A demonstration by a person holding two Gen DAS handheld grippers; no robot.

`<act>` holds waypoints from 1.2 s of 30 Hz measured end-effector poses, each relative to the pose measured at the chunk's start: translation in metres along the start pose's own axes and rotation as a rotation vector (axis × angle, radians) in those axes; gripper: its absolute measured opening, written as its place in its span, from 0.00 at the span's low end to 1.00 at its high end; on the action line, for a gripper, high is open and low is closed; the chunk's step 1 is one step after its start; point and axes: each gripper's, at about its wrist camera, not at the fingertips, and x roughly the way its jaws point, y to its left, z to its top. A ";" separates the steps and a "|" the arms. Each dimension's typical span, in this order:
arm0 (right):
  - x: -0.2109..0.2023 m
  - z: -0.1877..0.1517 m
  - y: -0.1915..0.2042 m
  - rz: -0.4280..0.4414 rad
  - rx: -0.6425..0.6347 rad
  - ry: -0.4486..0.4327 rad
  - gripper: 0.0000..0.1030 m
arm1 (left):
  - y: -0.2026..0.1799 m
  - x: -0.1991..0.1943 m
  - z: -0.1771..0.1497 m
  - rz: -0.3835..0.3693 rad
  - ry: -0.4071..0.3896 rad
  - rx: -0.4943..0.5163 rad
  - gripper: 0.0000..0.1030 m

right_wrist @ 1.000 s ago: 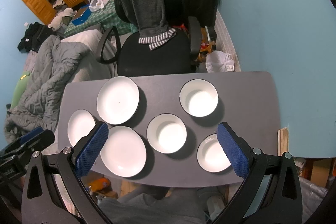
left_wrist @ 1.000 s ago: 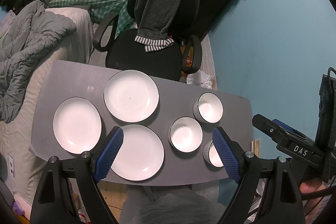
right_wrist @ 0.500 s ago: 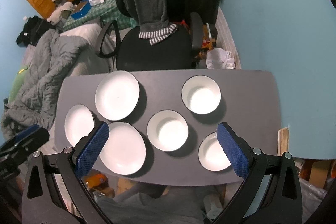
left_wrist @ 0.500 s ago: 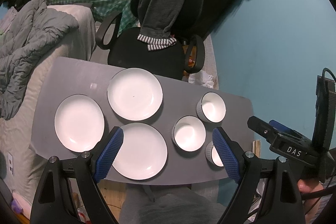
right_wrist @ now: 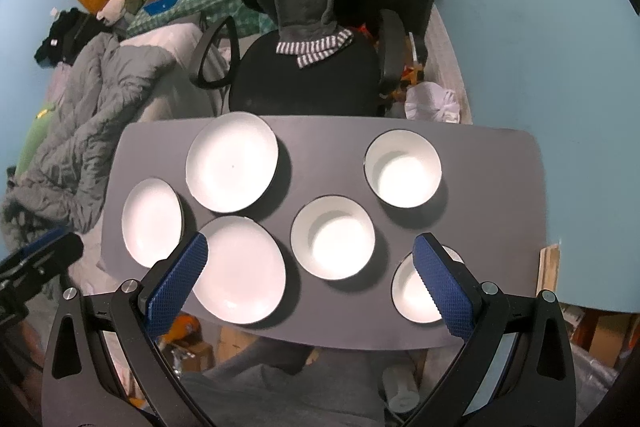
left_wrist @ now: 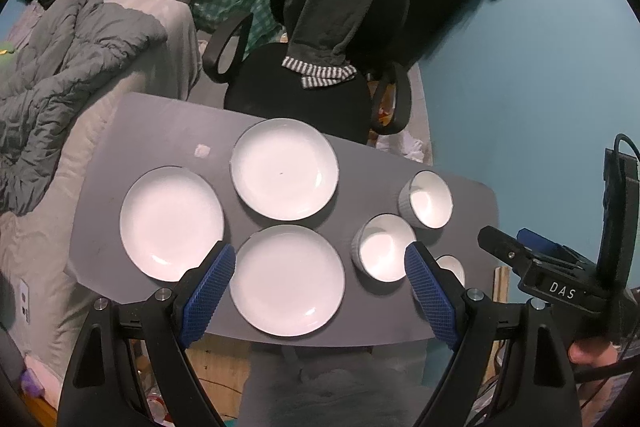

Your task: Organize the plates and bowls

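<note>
Three white plates lie on the grey table (left_wrist: 132, 123): a left plate (left_wrist: 171, 222), a far plate (left_wrist: 285, 169) and a near plate (left_wrist: 292, 279). Three white bowls stand to their right: a far bowl (left_wrist: 427, 199), a middle bowl (left_wrist: 385, 247) and a near bowl (left_wrist: 453, 265), partly hidden by a finger. In the right wrist view they show again: plates (right_wrist: 152, 221), (right_wrist: 233, 161), (right_wrist: 240, 269) and bowls (right_wrist: 403, 167), (right_wrist: 333, 237), (right_wrist: 416, 293). My left gripper (left_wrist: 316, 291) and my right gripper (right_wrist: 316, 279) are both open, empty and held high above the table.
A black office chair (left_wrist: 304, 95) draped with a dark garment stands behind the table. A bed with a grey duvet (left_wrist: 60, 67) is on the left. The blue wall (left_wrist: 520, 87) is close on the right. The right gripper's body (left_wrist: 560, 279) shows in the left wrist view.
Both grippers have drifted slightly, so the table sits a little higher and further right in the left wrist view. Plates and bowls have not moved. Both jaws stay open.
</note>
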 end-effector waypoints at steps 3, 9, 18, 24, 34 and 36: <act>0.008 0.000 0.005 0.011 -0.027 0.012 0.98 | 0.011 0.003 -0.001 0.018 0.003 -0.002 0.85; 0.023 -0.002 0.014 0.071 -0.049 0.021 0.98 | 0.036 0.011 -0.007 0.050 0.012 -0.009 0.85; 0.056 -0.015 0.026 0.120 -0.051 0.114 0.98 | 0.061 0.026 -0.021 0.077 0.023 0.017 0.85; 0.079 -0.029 0.032 0.114 -0.059 0.163 0.98 | 0.074 0.045 -0.033 0.086 0.048 0.069 0.85; 0.123 -0.058 0.030 0.085 -0.043 0.212 0.98 | 0.092 0.081 -0.051 0.054 0.104 0.120 0.85; 0.131 -0.063 0.030 0.088 -0.047 0.215 0.98 | 0.096 0.090 -0.054 0.045 0.119 0.115 0.85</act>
